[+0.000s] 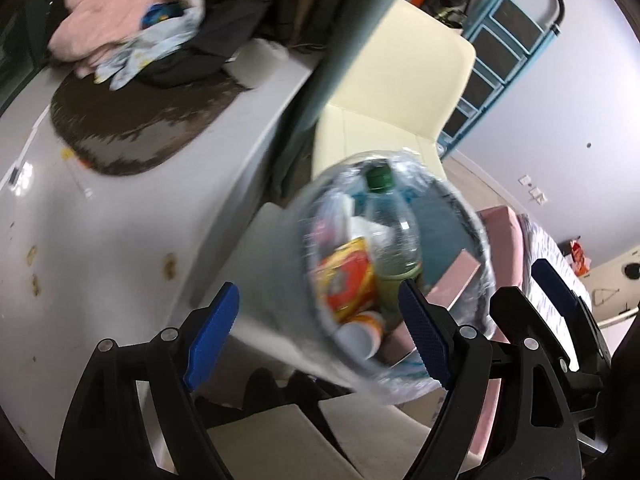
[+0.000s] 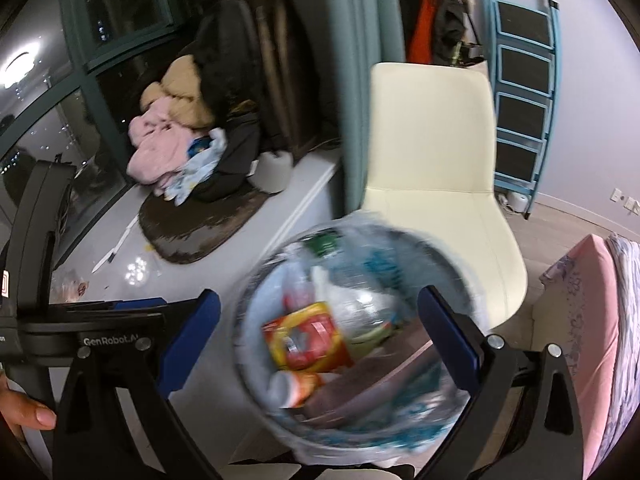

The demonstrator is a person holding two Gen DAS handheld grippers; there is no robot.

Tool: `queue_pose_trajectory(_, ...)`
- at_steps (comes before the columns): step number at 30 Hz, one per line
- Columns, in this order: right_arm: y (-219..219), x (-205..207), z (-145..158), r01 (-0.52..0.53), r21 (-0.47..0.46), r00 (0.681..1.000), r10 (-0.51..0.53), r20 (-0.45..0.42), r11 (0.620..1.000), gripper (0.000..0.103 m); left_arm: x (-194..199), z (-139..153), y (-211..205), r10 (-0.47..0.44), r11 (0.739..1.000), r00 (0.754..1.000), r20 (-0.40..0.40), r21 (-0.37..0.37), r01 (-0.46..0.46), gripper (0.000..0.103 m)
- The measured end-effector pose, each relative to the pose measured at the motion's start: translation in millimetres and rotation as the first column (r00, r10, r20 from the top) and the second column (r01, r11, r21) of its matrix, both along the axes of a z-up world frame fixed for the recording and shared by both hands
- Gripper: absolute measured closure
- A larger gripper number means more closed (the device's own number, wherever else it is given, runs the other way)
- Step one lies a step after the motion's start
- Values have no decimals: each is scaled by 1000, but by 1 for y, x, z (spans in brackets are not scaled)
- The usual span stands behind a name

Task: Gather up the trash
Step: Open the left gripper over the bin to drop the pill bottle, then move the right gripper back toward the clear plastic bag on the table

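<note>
A round trash bin [image 1: 280, 320] lined with a clear plastic bag stands below both grippers; it also shows in the right wrist view [image 2: 256, 360]. It holds a clear bottle with a green cap [image 1: 390, 220], a red and yellow packet [image 1: 348, 276], a small white and orange cup [image 1: 362, 332] and pink boxes [image 1: 456, 280]. My left gripper [image 1: 320, 340] is open and empty above the bin's near rim. My right gripper [image 2: 320, 340] is open and empty above the bin; its blue pads [image 1: 556, 284] also show at the right of the left wrist view.
A cream chair [image 2: 432, 152] stands behind the bin. A white ledge [image 1: 132, 220] carries a dark mat [image 1: 136, 120] and a pile of clothes [image 2: 172, 148]. A blue stepladder [image 2: 520, 92] leans on the wall. A pink bed [image 2: 588, 340] lies at right.
</note>
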State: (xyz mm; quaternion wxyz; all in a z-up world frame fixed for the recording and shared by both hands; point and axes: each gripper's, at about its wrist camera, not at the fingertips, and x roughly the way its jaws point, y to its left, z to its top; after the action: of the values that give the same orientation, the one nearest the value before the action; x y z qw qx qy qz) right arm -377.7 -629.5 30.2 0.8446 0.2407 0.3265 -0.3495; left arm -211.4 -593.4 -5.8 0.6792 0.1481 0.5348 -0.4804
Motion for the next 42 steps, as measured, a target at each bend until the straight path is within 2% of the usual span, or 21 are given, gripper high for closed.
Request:
queue_pose_trajectory(15,96,98,-16,-121,42,992,122,-12,992,7,89,-16,118,121,992,992,-26,34,-121,24)
queue_pose_trajectory(21,130,138,-21,-183,55,983,185,-18,981,7,122,-24,166,192,981,981,-35,45,-190,24)
queue_pose_trajectory(24,147,162,-22,-245,63,968,247,-29,967,7,137,-28,190,247,968,968,-52,50,-244,24)
queue_pose_trajectory(28,162,189,-19,-325,55,945,327,-30,944,7,154,-25,219,329,944,943,-54,37,-328,24)
queue_pose_trajectory(34,177,229,-14,-428,53,903,429,-15,902,7,177,-22,258,453,892,890,-54,31,-451,24)
queue_pose_trajectory(39,190,265,-12,-541,47,841,542,-2,840,7,197,-20,290,566,824,823,-55,31,-565,24)
queue_pose_trajectory(42,197,291,-13,-614,54,789,614,11,788,7,208,-17,303,630,777,776,-40,41,-629,24)
